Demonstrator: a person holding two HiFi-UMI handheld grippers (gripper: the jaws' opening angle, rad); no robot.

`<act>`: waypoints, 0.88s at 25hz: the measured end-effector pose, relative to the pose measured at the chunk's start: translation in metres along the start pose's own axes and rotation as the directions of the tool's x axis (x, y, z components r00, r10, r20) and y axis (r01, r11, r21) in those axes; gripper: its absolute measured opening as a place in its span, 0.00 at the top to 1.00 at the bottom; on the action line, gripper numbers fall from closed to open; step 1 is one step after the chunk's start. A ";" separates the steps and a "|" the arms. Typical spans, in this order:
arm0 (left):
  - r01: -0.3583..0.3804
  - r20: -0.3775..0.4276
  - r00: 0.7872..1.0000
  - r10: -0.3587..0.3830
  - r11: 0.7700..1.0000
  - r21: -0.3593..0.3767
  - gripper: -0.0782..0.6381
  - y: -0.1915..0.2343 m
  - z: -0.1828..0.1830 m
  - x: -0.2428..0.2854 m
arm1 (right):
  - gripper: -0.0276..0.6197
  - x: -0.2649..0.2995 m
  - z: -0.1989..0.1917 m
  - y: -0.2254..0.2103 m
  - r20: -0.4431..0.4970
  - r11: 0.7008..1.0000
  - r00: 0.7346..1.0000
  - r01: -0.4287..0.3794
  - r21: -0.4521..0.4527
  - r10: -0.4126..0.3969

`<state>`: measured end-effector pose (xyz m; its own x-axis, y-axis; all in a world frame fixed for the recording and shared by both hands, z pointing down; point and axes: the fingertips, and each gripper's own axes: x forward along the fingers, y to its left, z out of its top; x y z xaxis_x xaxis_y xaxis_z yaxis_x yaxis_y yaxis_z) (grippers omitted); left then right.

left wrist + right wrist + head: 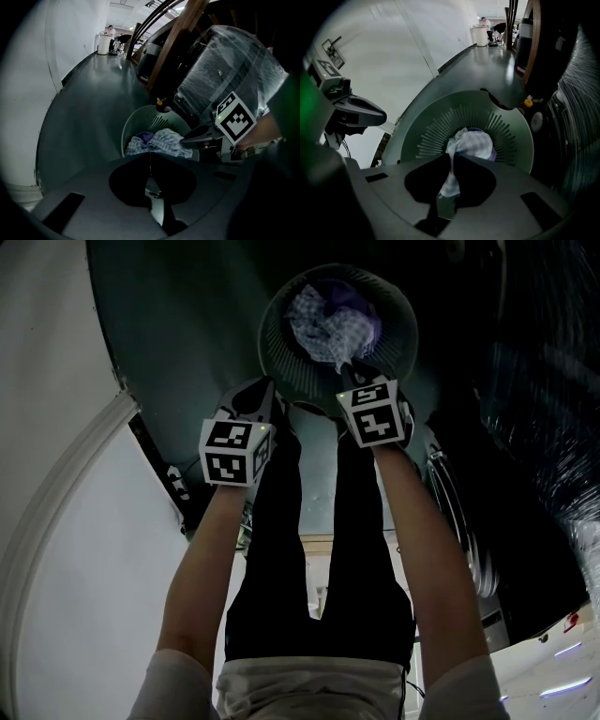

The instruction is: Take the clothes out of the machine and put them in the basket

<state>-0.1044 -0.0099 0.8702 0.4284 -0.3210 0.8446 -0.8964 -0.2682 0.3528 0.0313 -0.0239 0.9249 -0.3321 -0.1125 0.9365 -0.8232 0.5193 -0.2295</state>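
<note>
We see the dark floor [178, 343] with the slatted basket [274, 334] standing on it, ahead of both grippers. The checked cloth [326, 322] lies heaped inside the basket, over a purple item [354, 294]. One strip of the cloth runs from the heap to the right gripper [451, 174], whose jaws are clamped on it. The strip's long axis goes from jaws to heap, pointing down into the basket. The left gripper [150, 174] hangs near the rim, its jaws pressed together on nothing.
</note>
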 end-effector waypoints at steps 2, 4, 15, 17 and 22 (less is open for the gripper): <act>-0.004 -0.007 1.000 0.004 1.000 -0.007 0.86 0.001 -0.003 0.003 | 0.87 0.004 -0.003 -0.002 -0.015 1.000 1.000 0.015 0.005 -0.015; -0.002 -0.013 1.000 0.002 1.000 -0.020 0.86 0.000 -0.005 0.004 | 0.79 0.006 -0.006 -0.002 -0.031 1.000 0.999 0.024 0.018 -0.024; -0.023 -0.010 1.000 0.023 0.999 -0.029 0.86 -0.003 -0.005 0.008 | 0.78 0.004 -0.009 -0.004 -0.038 0.998 0.999 0.040 0.052 -0.038; -0.025 -0.008 1.000 0.025 0.999 -0.030 0.86 -0.004 -0.005 0.007 | 0.78 0.004 -0.010 -0.004 -0.040 0.997 0.999 0.040 0.059 -0.038; -0.042 0.001 0.999 0.042 0.999 -0.026 0.86 -0.003 -0.004 0.005 | 0.81 0.000 -0.012 -0.005 -0.037 0.996 0.998 0.047 0.070 -0.045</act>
<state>-0.1001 -0.0076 0.8753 0.3901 -0.3330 0.8585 -0.9164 -0.2311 0.3268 0.0412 -0.0163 0.9294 -0.2778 -0.1044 0.9549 -0.8680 0.4532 -0.2029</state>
